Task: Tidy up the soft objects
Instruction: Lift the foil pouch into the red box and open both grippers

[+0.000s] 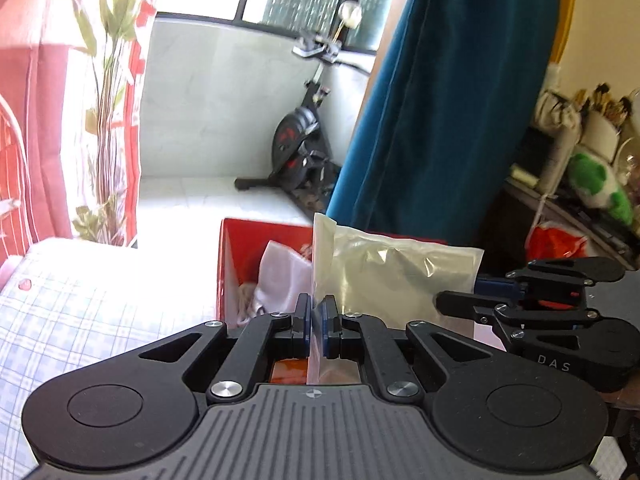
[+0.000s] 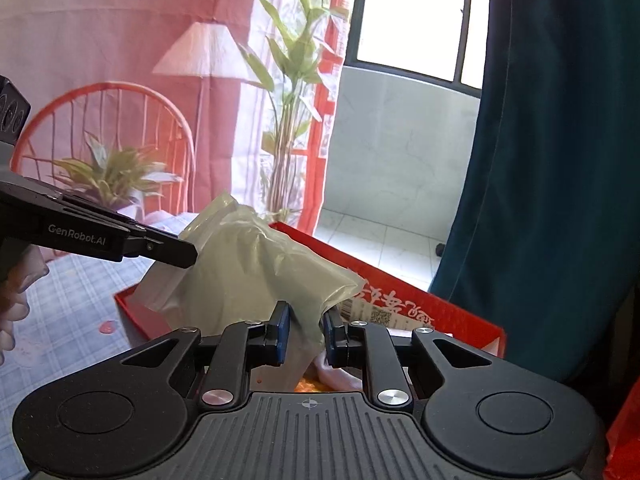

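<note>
One translucent plastic packet [image 1: 396, 276] hangs in mid-frame above one red box [image 1: 240, 252], stretched between two grippers. The left gripper [image 1: 316, 320] has its fingers clenched on the packet's left edge, and the right gripper [image 2: 306, 334] grasps a bunched corner of the same packet [image 2: 256, 276] between its blue pads. In the left wrist view the right gripper [image 1: 480, 284] shows at the right of the frame, touching the packet's far edge, and one white cloth pouch [image 1: 280, 276] lies inside the box. One exercise bike [image 1: 300, 144] at the centre and one green plush toy [image 1: 596, 184] at the right appear only there. The right wrist view alone shows one lamp [image 2: 204, 52] at the upper left, one orange wire chair [image 2: 104, 128], the box's printed flap [image 2: 384, 308], and a hand [image 2: 12, 316] at the left edge.
</note>
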### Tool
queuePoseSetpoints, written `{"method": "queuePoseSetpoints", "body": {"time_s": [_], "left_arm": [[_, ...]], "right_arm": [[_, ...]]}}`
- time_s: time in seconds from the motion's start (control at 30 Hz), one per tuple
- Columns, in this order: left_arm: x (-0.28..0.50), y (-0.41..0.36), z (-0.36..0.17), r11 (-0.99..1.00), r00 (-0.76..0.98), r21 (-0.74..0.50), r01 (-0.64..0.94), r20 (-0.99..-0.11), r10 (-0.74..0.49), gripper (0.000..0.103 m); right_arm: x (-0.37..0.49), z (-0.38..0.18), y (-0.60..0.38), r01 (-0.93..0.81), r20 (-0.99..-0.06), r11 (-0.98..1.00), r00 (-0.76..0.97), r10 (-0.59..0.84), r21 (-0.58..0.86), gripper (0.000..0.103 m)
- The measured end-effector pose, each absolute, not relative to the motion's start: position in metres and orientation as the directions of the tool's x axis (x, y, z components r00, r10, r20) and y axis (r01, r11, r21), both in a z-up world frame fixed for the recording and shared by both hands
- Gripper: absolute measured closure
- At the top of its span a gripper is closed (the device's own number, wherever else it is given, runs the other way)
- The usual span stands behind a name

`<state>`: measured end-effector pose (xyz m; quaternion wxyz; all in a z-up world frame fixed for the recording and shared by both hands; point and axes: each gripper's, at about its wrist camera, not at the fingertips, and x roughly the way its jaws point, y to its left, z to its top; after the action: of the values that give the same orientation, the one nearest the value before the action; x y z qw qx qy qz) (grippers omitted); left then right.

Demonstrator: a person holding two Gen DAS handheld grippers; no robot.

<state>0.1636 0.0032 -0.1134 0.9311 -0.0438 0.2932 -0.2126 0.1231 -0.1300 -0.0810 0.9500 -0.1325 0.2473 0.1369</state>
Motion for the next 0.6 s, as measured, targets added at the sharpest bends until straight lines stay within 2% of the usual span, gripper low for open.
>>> {"method": "queuePoseSetpoints", "body": {"time_s": [0.27, 0.5, 0.53, 0.6], "left_arm": [[0.183, -0.001, -0.143, 0.913, 0.649, -0.213, 0.348, -0.648, -0.399, 0.096], [0.181, -0.001, -0.145, 0.912, 0.621, -0.201, 0.357, -0.678, -0.392, 0.095], [0.181, -0.001, -0.144, 0.911, 0.62, -0.206, 0.358, -0.677, -0.396, 0.094], [0.178, 0.0, -0.141, 0.909, 0.622, -0.21, 0.36, -0.672, -0.402, 0.081]], "right_arm": [[0.146, -0.119, -0.139, -0.334, -0.607, 0.935, 0.77, 0.197, -0.119, 0.087], [0.154, -0.137, -0.148, -0.317, -0.666, 0.948, 0.713, 0.219, -0.027, 0.085], [0.154, -0.138, -0.15, -0.31, -0.671, 0.95, 0.71, 0.214, -0.026, 0.082], [0.155, -0.139, -0.151, -0.285, -0.675, 0.958, 0.712, 0.192, -0.028, 0.078]]}}
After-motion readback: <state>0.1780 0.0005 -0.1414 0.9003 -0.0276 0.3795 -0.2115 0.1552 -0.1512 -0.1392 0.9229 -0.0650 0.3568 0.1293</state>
